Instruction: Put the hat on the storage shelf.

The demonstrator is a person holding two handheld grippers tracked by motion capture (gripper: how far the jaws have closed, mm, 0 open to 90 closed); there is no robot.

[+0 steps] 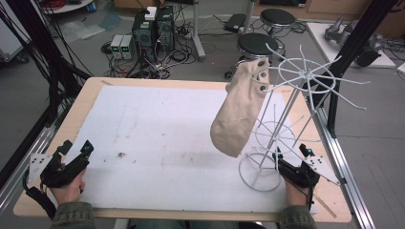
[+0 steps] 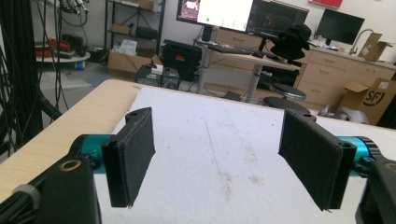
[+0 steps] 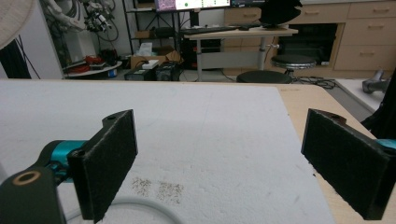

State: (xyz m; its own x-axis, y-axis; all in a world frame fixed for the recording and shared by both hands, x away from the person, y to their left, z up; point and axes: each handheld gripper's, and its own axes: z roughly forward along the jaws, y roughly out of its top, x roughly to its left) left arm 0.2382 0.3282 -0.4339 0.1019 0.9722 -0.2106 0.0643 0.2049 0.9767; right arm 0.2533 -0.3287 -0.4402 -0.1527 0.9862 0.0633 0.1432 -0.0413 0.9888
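Both claws, the left claw (image 1: 76,151) and right claw (image 1: 291,151), rest wide and empty on the surface (image 1: 157,138), so reach up gently for the tan cloth bag (image 1: 239,109) hanging on the white wire rack (image 1: 305,76).

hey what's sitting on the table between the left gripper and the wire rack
Nothing solid. In the high view, between the left gripper and the rack the white mat is bare except for small dark stains.

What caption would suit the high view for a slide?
A beige cloth bag hangs from a white wire rack while the open left gripper and right gripper rest at the table's near corners.
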